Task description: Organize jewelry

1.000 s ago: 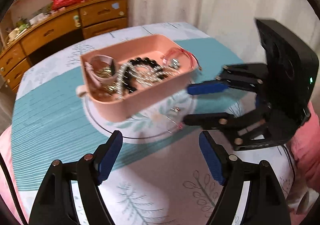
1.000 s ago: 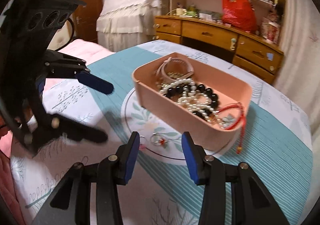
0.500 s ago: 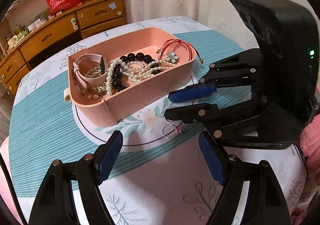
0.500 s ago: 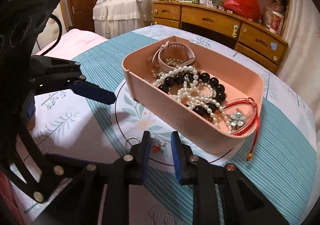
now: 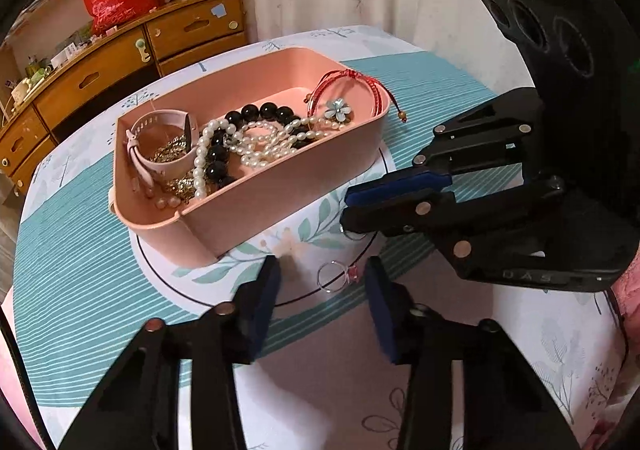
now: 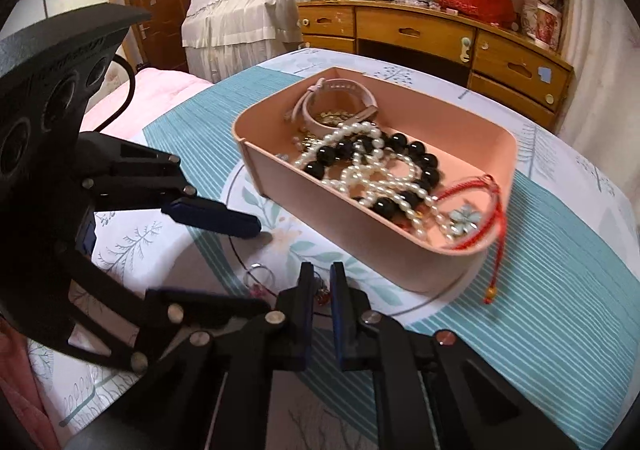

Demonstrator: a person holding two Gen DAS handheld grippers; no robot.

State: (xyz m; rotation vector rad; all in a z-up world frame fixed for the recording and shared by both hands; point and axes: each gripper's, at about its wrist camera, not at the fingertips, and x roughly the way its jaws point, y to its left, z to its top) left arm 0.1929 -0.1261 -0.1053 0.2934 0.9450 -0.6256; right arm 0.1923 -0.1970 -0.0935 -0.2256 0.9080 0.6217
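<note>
Silver rings on the worktop [image 5: 100, 270] are being closed on by both tools

Nearest, the right tool [image 6: 319, 284] has just been closed, pinching a red-stoned ring [image 6: 322, 293]; the left tool [image 5: 322, 282] has been narrowed around a second ring [image 5: 334, 277], not yet touched. Beyond, the pink tray [image 5: 280, 186] of pearls [image 5: 240, 146], black beads [image 5: 256, 114] and a red cord bracelet [image 5: 348, 86] is crowded; its near wall must be cleared

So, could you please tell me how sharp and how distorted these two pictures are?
Left wrist view: the pink tray is sharp, the dresser bows with fisheye curvature and the corners are black. Right wrist view: the same curvature, with slight blur on the tray's near rim.
</note>
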